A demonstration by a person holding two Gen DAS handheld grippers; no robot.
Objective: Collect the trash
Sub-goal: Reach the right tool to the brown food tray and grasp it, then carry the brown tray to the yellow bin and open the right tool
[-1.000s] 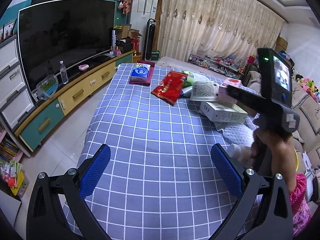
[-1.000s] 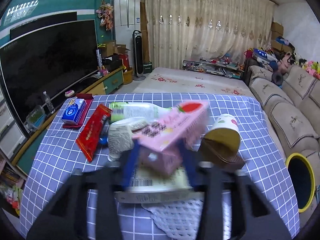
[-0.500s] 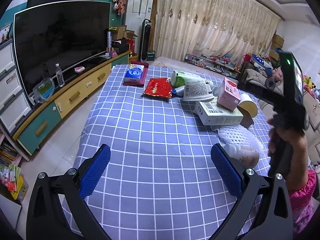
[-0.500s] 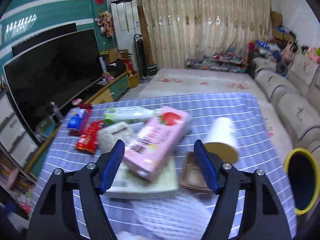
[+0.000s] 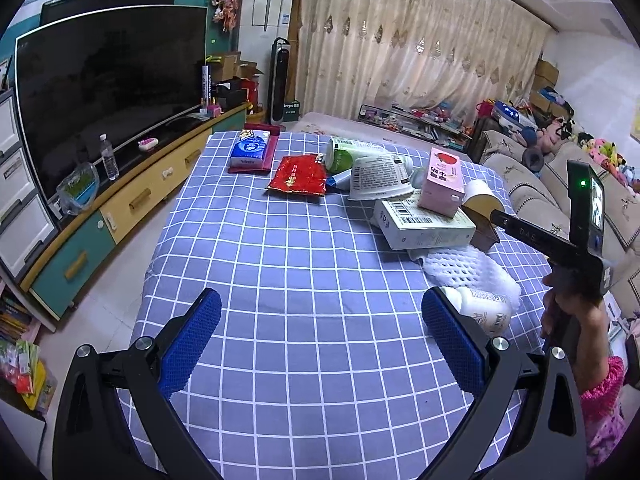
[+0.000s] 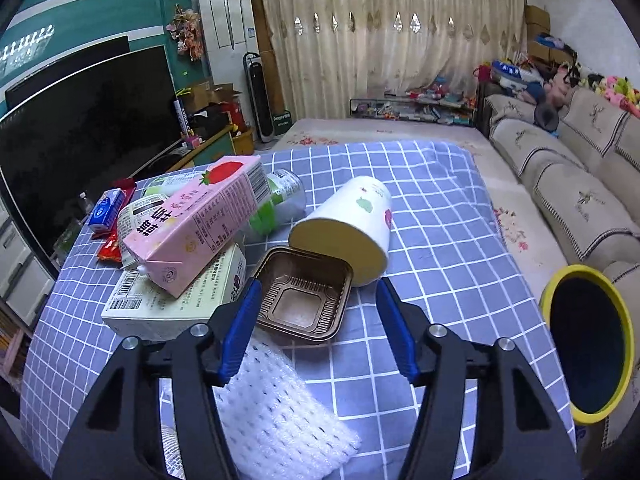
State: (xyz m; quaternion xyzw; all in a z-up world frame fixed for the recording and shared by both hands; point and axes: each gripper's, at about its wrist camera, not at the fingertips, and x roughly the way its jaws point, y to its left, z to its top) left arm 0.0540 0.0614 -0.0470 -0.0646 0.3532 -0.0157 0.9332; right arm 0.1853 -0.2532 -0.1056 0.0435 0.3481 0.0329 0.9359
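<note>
Trash lies on the blue checked table (image 5: 304, 272). A pink strawberry carton (image 6: 200, 224) rests on a pale box (image 6: 168, 300). A brown plastic tray (image 6: 300, 296) and a tipped paper cup (image 6: 344, 228) lie beside them. White foam net (image 6: 276, 412) lies nearer. My right gripper (image 6: 318, 332) is open and empty, its fingers on either side of the tray's near edge. My left gripper (image 5: 320, 344) is open and empty over bare cloth. A white bottle (image 5: 480, 308) lies by its right finger. The pink carton (image 5: 442, 184) also shows in the left wrist view.
A yellow-rimmed bin (image 6: 588, 340) stands right of the table by the sofa (image 6: 576, 200). A red packet (image 5: 298, 174), tissue pack (image 5: 250, 152), green bottle (image 5: 348, 152) and white tub (image 5: 380, 178) lie at the far end. A TV (image 5: 108, 92) stands left.
My right gripper opened and let go of the pink carton, which now rests on the pale box. It then moved right and down to the brown tray. My left gripper stayed open.
</note>
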